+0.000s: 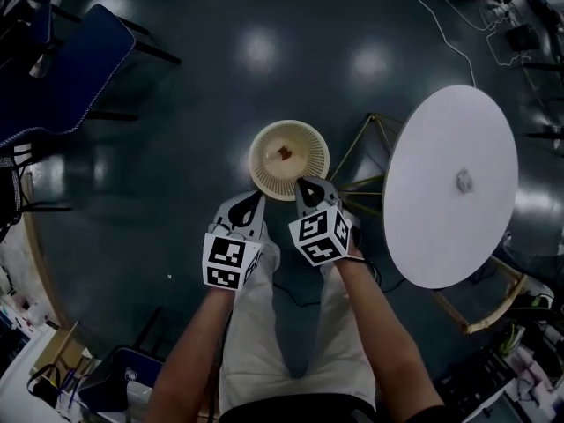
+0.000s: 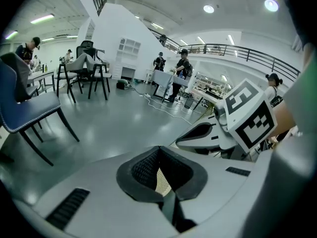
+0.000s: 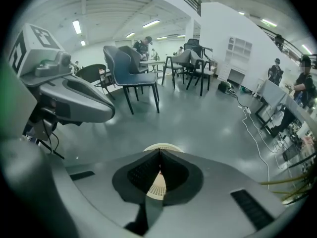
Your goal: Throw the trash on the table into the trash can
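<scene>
Trousers (image 1: pixel 291 324): pale, filling the bottom centre of the head view, with a bare forearm running up on each side to a gripper.
Left gripper (image 1: pixel 256 197): lower centre, just left of its partner, marker cube facing the camera. Its jaws are pressed right together with nothing gripped. In its own view the dark pads (image 2: pixel 146 167) meet at the tip, and only a sliver of cream mesh shows behind them.
Right gripper (image 1: pixel 305 183): just right of the left one and a touch higher in the frame. Its jaws are clamped together too, and empty. In its own view the pads (image 3: pixel 143 171) meet over the cream basket below.
Trash can (image 1: pixel 261 173): cream ribbed basket at mid-frame on the dark floor. The right gripper's tip overlaps its lower rim in the picture, and the left tip sits just below and left of that rim.
Scrap (image 1: pixel 284 153): small and orange-brown, lying on the can's bottom near the middle. It is above both tips in the frame, clear of both, and nearer the right one.
Table (image 1: pixel 441 227): round and white, at the right of the frame, well apart from both grippers.
Lump (image 1: pixel 463 181): small and pale, near the table's middle. I can't tell what it is.
Chair (image 1: pixel 70 77): blue, upper left, farthest off.
</scene>
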Available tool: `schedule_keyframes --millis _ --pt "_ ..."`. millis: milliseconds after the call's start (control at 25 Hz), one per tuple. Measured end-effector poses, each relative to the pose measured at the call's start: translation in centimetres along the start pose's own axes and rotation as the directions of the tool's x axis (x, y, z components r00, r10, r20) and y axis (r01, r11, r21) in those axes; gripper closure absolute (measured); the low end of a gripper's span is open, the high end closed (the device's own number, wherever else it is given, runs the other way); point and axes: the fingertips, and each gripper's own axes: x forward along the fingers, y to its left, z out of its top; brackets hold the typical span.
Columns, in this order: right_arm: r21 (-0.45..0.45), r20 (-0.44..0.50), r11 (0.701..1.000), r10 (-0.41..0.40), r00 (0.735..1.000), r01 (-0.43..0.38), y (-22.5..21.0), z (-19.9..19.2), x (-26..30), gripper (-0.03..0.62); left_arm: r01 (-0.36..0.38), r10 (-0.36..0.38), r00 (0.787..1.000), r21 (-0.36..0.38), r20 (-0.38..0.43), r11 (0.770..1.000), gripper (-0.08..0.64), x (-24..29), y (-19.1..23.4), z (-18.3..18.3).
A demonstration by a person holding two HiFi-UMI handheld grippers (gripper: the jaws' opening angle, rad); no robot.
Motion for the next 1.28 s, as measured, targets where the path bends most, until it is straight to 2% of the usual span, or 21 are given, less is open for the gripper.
schedule_keyframes --millis 200,480,1000,1160,1280 --pt "-0.002 0.053 1.0 -0.006 0.999 0.006 0.1 2.6 -3.9 0.574 0.0 0.0 1.0 0.008 0.019 1.0 0.546 -2.3 -1.5 2.6" --pt "0.046 0.105 0.999 -0.002 0.994 -0.003 -0.5 5.4 -9.1 0.574 -0.011 0.011 0.998 0.003 0.07 1.0 0.546 -5.8 -3.2 6.8" --pt "0.128 0.174 0.992 -0.009 0.985 -0.014 -1.6 7.1 -18.4 0.574 0.033 -0.037 0.992 0.033 0.117 0.999 0.546 -10.0 -9.8 12.7" --pt "0.118 0.184 0.993 -0.016 0.983 -0.006 -2.4 7.4 -21.0 0.574 0.031 -0.04 0.992 0.074 0.117 0.997 0.546 -11.0 -11.9 14.3" --pt "0.122 0.192 0.993 -0.023 0.981 -0.001 -3.3 7.1 -23.2 0.574 0.044 -0.057 0.986 0.086 0.159 0.995 0.546 -11.6 -14.2 15.9"
